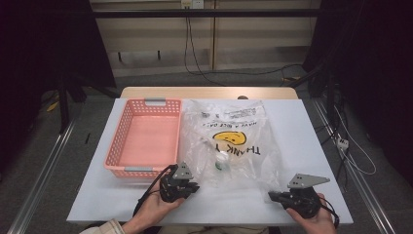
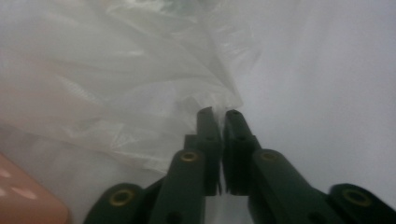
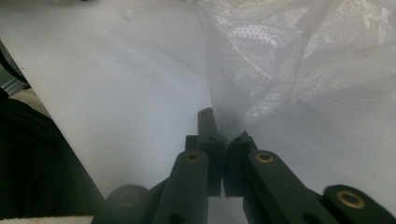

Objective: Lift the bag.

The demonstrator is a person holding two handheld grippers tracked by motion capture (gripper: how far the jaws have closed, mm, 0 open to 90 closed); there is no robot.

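Plastic bag [image 1: 229, 141], clear with a yellow smiley print, lies flat on the white bench [image 1: 311, 141] just beside the pink basket [image 1: 143, 139], with a small round thing [image 1: 223, 163] showing inside it. Both hands sit at the bag's near edge. The left claw [image 1: 194, 186] is pinched together at the bag's near left corner; in the left gripper view the film [image 2: 140, 93] reaches the tips, though whether any is caught between them I cannot tell. The right claw [image 1: 272, 196] is clamped on the near right corner, where the right gripper view shows a fold of film [image 3: 233, 93] running down between the jaws. The step in hand seems to be gripping the bag's edge at two points. The next move likely calls for lifting or parting the corners evenly, without the thin film slipping free or tearing.
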